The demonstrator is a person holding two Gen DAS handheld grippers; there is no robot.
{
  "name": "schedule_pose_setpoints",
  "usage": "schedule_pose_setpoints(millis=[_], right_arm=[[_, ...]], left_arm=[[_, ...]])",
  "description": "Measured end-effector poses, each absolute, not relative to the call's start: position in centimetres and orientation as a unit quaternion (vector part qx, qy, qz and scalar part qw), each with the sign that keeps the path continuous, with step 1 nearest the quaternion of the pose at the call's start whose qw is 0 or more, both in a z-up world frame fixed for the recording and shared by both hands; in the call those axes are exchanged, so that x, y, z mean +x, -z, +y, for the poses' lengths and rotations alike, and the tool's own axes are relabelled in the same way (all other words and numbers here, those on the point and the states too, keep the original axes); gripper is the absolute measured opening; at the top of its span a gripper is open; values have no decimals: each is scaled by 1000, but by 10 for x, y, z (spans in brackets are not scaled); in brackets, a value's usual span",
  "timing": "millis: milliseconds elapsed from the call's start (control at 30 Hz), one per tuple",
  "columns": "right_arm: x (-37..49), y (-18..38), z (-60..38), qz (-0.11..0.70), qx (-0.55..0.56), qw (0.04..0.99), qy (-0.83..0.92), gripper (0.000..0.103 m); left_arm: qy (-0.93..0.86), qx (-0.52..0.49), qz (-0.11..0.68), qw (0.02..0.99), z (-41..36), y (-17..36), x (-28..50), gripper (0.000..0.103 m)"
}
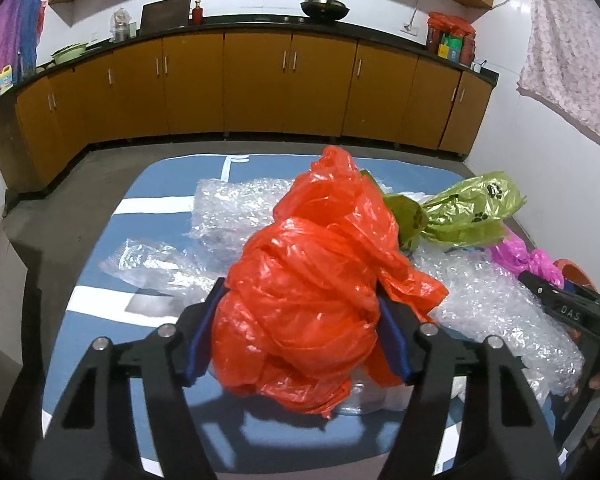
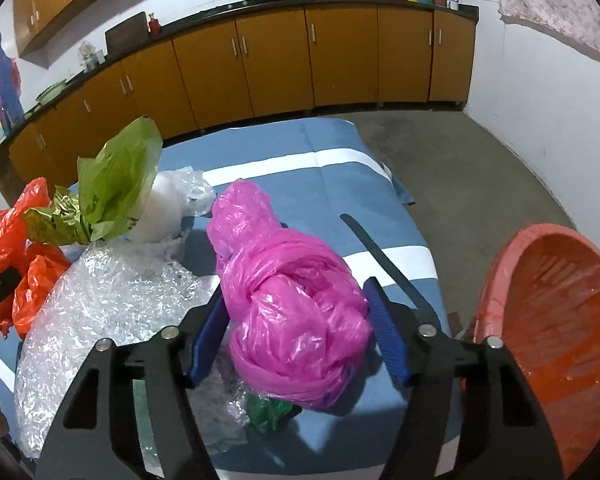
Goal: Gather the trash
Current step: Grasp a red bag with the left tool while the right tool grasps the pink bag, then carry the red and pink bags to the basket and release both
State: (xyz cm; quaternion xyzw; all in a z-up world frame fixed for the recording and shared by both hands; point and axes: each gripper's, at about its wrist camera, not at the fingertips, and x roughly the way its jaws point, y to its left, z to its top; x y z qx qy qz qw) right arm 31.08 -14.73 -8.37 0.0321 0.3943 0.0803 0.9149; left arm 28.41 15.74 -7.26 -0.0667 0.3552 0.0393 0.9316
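Observation:
In the left wrist view my left gripper [image 1: 300,320] is shut on a crumpled orange plastic bag [image 1: 308,280], its blue pads pressed against both sides, above the blue striped table [image 1: 100,320]. In the right wrist view my right gripper [image 2: 298,320] is shut on a crumpled pink plastic bag [image 2: 296,320] held between its blue pads. An orange-red plastic basin [image 2: 560,340] stands at the right of the table. Bubble wrap [image 1: 500,320] [image 2: 112,300], a green paw-print bag [image 1: 468,208] [image 2: 116,176] and clear plastic [image 1: 156,260] lie on the table.
A small green scrap [image 2: 268,412] lies under the pink bag. A black strap [image 2: 384,256] lies on the table near the basin. Brown kitchen cabinets [image 1: 260,80] and a dark counter run along the back wall. Grey floor surrounds the table.

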Motion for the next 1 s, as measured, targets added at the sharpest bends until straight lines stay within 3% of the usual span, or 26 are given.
schedule_pose_setpoints(millis=[300, 1000], right_arm=[[297, 77, -155, 382, 44, 920, -77, 58], [225, 36, -178, 320, 63, 944, -52, 57]], left_arm=[[-41, -63, 347, 935, 155, 72, 273, 55], [-38, -89, 295, 951, 140, 25, 192, 54]])
